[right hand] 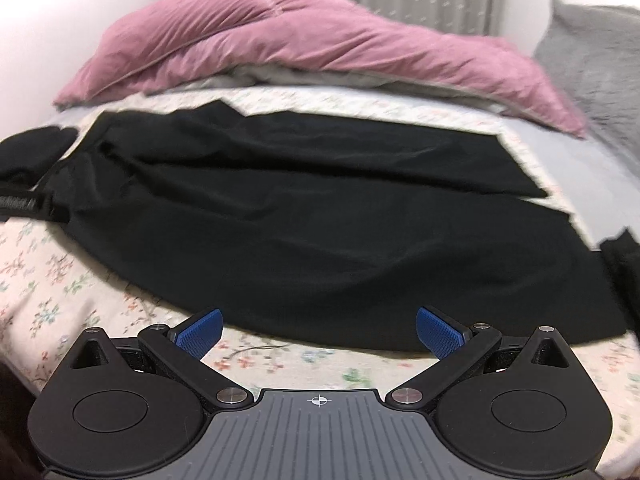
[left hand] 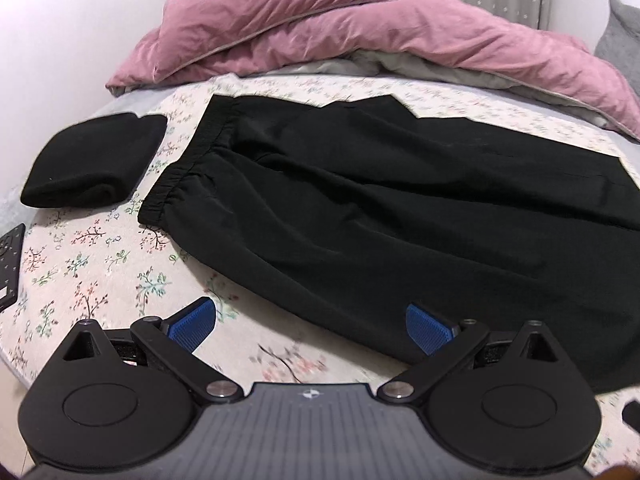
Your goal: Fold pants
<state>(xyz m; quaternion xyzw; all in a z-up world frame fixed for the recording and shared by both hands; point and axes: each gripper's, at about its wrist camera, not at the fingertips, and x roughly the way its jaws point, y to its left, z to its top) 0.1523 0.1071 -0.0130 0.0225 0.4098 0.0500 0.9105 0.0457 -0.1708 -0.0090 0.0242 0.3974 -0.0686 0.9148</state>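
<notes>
Black pants lie spread flat across a floral bed sheet, elastic waistband to the left, legs running off to the right. The right wrist view shows the same pants from the leg side, with the near hem edge just ahead of the fingers. My left gripper hovers open at the near edge of the pants, its right blue pad over the fabric and nothing held. My right gripper is open too, just short of the pants' near edge, empty.
A folded black garment lies left of the waistband. A pink duvet is heaped along the far side, with a grey pillow at the right. A black flat device rests at the left bed edge. More dark cloth sits at the right.
</notes>
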